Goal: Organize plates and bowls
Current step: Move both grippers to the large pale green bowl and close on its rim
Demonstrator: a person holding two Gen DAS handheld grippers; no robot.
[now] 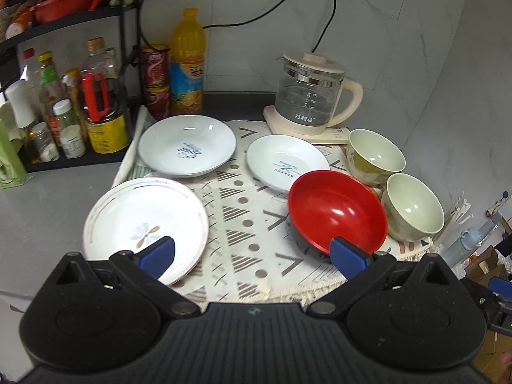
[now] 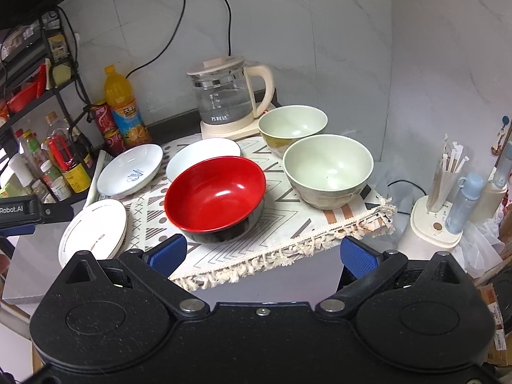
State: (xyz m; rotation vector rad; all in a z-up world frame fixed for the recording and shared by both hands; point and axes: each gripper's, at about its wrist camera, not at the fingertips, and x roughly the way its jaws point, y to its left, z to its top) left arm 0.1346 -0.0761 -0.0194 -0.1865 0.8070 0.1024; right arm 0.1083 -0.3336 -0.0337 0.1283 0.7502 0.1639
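Observation:
On a patterned mat (image 1: 246, 224) lie three white plates: a flower-print plate (image 1: 144, 227) front left, a deep plate (image 1: 187, 145) behind it, a smaller plate (image 1: 284, 161) centre. A red bowl (image 1: 337, 211) stands front right beside two pale green bowls (image 1: 412, 206) (image 1: 374, 155). My left gripper (image 1: 252, 256) hovers open over the mat's front, one pad above the flower plate, the other by the red bowl's rim. My right gripper (image 2: 262, 256) is open, before the mat's fringe, with the red bowl (image 2: 216, 193) and the nearer green bowl (image 2: 328, 169) just ahead.
A glass kettle (image 1: 312, 96) on its base stands at the back against the wall. Bottles and cans, including an orange juice bottle (image 1: 187, 60), crowd a rack on the left. To the right of the counter are a chopstick holder (image 2: 443, 188) and a blue bottle (image 2: 464, 201).

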